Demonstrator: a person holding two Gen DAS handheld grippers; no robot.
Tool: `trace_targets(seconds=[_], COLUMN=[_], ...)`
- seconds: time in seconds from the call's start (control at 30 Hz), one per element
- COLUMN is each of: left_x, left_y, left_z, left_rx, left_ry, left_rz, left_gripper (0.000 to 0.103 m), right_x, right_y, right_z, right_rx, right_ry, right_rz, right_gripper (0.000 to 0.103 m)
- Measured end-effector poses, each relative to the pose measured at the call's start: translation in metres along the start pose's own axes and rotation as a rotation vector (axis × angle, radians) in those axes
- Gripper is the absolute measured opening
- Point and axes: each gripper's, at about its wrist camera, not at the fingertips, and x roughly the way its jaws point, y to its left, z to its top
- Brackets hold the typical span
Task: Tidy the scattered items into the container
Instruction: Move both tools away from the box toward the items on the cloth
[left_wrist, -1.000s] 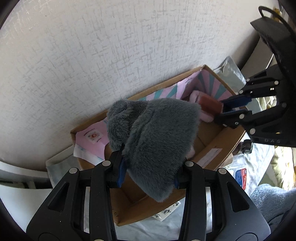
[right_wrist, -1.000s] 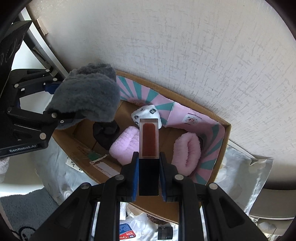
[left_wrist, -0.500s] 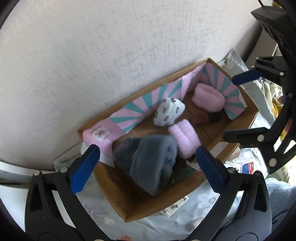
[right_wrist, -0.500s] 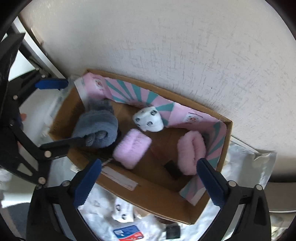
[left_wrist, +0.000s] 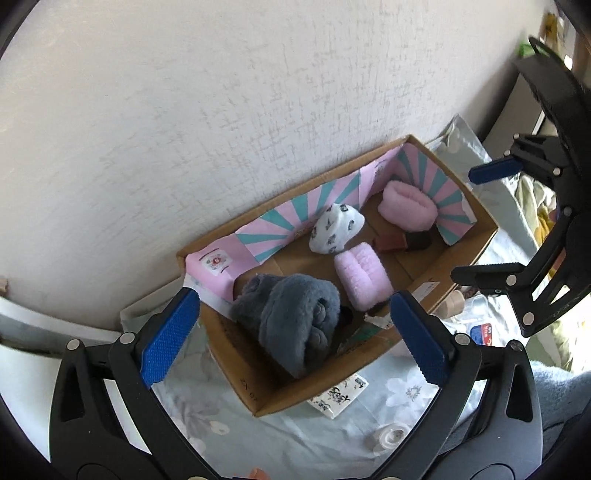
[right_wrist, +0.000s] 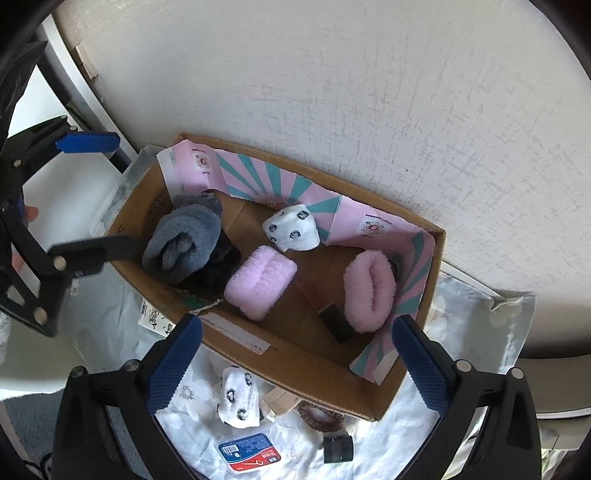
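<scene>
With both my left tongs and right tongs wide open and empty, the grey plush sits in the box; a patterned sock, hair tie and packet remain outside.

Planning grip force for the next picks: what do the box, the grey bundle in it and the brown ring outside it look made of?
Brown open box: corrugated cardboard, matte, raw edges.
Grey fluffy bundle: plush fleece-like fabric, by its long soft pile.
Brown ring on the floral cloth: probably a fabric-covered elastic hair tie, ribbed and matte.
</scene>
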Motion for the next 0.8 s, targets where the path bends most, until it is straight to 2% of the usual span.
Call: trace_targets(seconds=[0.4, 0.8], left_x=[-0.023, -0.041], left_y=[0.017, 0.022], left_z=[-0.016, -0.039], left_rx=[-0.06, -0.08], left_ry=[-0.024, -0.029], left_rz=[0.008, 0.017], left_gripper=[0.103, 0.103], right_x=[-0.036, -0.06], right_y=[0.012, 0.009], right_z=[-0.009, -0.021], right_rx=[-0.021, 0.015], right_ry=[-0.07, -0.073], right_rz=[0.018, 0.035], right_gripper=[0.102, 0.102])
